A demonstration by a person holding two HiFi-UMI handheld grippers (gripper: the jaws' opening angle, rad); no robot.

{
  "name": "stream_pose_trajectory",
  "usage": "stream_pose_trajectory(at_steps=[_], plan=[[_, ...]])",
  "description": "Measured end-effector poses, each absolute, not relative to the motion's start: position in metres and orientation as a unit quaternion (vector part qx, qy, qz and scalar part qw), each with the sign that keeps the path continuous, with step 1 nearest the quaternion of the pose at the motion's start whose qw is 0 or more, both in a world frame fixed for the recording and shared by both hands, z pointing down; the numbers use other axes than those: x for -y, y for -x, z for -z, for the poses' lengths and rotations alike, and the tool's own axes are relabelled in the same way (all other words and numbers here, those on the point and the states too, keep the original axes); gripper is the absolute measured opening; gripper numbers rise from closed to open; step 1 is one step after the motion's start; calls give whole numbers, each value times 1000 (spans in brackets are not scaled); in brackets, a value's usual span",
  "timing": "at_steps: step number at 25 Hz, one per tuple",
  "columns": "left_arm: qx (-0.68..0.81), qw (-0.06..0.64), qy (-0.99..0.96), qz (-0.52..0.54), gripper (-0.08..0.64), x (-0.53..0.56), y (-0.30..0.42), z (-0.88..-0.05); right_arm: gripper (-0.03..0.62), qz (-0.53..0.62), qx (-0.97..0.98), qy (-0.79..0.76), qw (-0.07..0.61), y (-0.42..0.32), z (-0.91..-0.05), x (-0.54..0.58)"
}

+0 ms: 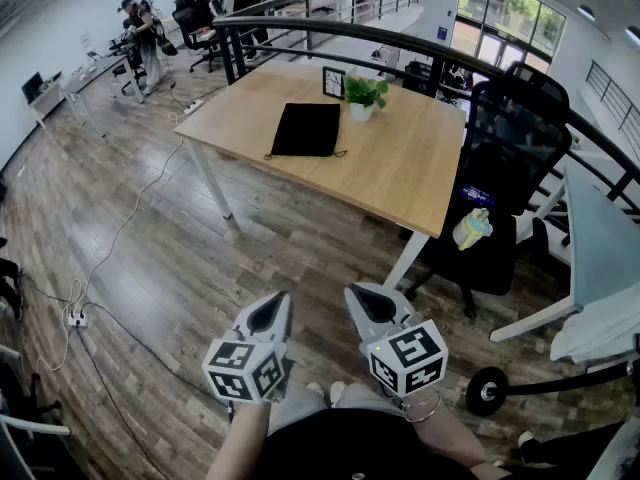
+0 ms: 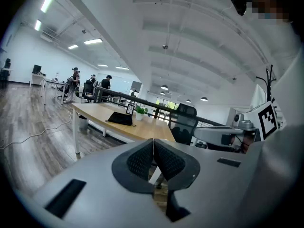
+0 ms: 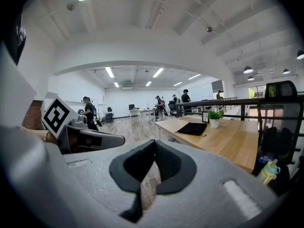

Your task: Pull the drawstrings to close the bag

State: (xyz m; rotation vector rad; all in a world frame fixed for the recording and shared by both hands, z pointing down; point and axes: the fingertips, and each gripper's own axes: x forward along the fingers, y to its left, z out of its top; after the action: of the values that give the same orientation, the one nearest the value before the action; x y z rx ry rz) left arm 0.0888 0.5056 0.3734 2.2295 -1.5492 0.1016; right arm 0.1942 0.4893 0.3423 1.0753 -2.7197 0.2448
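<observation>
A flat black drawstring bag [image 1: 307, 129] lies on the wooden table [image 1: 400, 168], its strings trailing at its near corners. It also shows far off as the bag [image 2: 119, 118] in the left gripper view and the bag [image 3: 192, 128] in the right gripper view. Both grippers are held close to the person's body, well short of the table. My left gripper [image 1: 272, 313] is shut with nothing in it, its pads [image 2: 142, 159] pressed together. Beside it my right gripper [image 1: 368, 303] is also shut and empty, jaws meeting at the tip [image 3: 154, 148].
A small potted plant [image 1: 363, 95] and a black picture frame [image 1: 333, 81] stand behind the bag. A black office chair [image 1: 505, 168] sits at the table's right end. Cables and a power strip [image 1: 76, 318] lie on the wood floor. People stand at desks far back.
</observation>
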Motion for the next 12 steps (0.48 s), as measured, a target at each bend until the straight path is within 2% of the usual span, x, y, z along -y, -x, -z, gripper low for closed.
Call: stream_pose_trajectory(at_steps=[6,12], plan=[[561,200,-800,-72,18,-509,-81,-388,-3,-82,919,-367,119,-192,-351,-489],[551,210,-805,-64,18,-508,-79,-388,-3,-90,913,-381,117,-199,-355,-490]])
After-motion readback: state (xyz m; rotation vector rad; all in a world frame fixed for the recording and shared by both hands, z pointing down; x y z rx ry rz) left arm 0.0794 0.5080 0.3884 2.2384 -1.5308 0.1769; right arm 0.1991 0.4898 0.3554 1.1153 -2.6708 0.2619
